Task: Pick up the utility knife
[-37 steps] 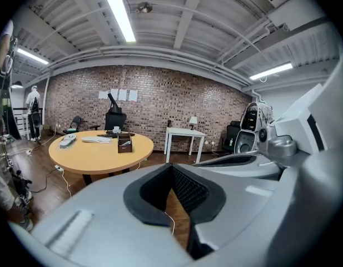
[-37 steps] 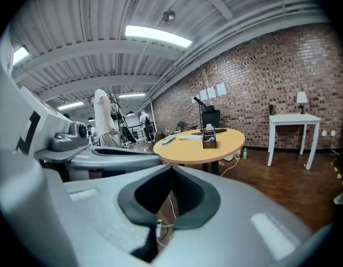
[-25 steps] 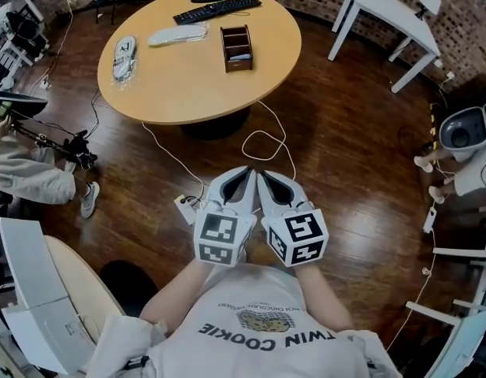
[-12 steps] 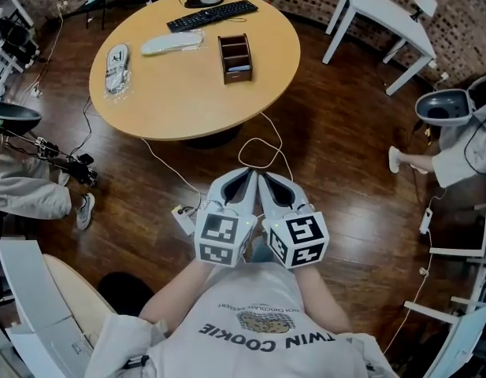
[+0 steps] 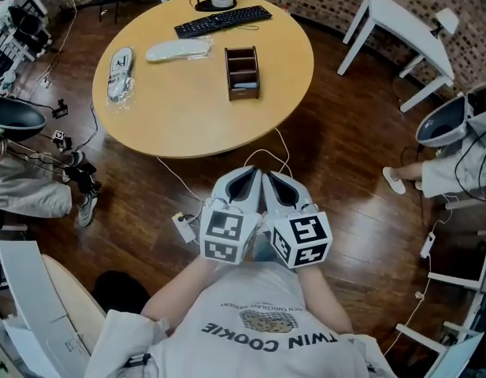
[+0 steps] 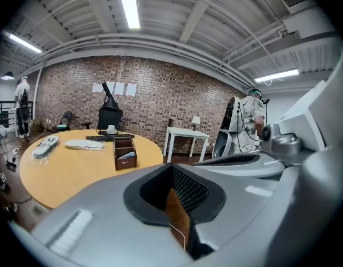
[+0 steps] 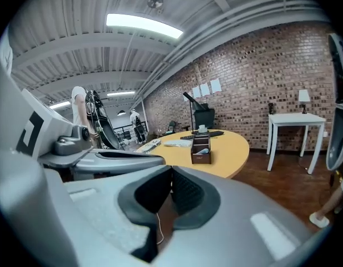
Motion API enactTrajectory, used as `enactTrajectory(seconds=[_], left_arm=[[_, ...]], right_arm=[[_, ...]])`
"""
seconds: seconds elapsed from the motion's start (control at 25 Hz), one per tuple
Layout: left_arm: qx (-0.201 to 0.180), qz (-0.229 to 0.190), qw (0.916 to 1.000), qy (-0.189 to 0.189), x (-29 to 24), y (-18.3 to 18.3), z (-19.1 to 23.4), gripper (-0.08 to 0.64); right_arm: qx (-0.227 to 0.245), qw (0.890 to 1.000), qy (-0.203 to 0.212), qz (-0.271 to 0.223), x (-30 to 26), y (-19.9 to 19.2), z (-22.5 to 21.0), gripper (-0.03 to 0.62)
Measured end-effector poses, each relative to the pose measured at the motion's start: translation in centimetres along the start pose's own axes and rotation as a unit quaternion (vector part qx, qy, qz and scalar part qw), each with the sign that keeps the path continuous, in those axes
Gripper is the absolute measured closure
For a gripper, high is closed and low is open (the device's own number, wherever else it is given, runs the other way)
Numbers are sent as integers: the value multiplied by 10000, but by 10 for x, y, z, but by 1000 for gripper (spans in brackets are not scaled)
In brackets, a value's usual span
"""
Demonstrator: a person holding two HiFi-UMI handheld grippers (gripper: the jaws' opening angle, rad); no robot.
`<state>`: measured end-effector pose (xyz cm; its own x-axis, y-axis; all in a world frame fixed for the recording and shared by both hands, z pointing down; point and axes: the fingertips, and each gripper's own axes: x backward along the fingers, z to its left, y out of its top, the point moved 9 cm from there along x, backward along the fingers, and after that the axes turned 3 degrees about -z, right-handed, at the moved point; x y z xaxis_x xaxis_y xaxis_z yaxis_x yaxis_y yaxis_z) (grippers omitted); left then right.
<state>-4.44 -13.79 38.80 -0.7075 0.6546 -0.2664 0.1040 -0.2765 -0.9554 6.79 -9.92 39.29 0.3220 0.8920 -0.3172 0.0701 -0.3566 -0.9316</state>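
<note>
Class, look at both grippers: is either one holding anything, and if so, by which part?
Nothing is held. The left gripper and right gripper are both shut and empty, short of the round table.

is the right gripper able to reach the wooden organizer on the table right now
Probably not yet. The right gripper, shut, hangs beside the left gripper over the floor, short of the round table, and the wooden organizer stands well in from its edge. Nothing blocks the way.
</note>
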Motion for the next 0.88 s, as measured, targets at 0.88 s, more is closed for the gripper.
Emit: enactTrajectory(seconds=[0.88], left_arm=[[-1281,607,9874,704,-156,22,28,557]], right_arm=[[284,9938,1042,257,-82,45,-136,591]])
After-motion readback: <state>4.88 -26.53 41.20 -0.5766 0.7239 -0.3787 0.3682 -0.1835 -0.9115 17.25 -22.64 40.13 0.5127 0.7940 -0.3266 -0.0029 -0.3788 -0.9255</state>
